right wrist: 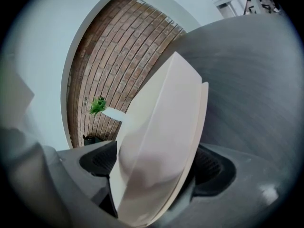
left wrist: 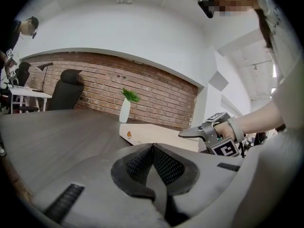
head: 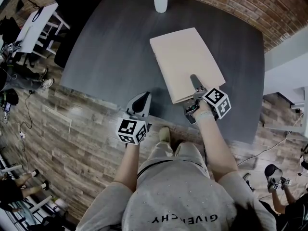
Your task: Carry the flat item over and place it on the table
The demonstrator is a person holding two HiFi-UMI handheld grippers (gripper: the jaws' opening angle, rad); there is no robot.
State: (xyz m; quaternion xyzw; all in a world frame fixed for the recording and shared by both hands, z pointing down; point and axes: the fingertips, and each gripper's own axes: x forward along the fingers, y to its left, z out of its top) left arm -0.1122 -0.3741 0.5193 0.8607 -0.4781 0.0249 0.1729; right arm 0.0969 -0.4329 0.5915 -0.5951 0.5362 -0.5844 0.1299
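Flat item (head: 185, 64) lies on the table (head: 110, 42), its long axis running straight ahead of the right gripper (head: 195, 85). That gripper's wide-parted jaws straddle the item's near edge. The left gripper (head: 142, 99), closed and empty, waits farther off.

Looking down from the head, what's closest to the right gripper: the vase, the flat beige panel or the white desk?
1. Flat beige panel, between the right gripper's jaws.
2. White vase, far end of the table.
3. White desk, far left.
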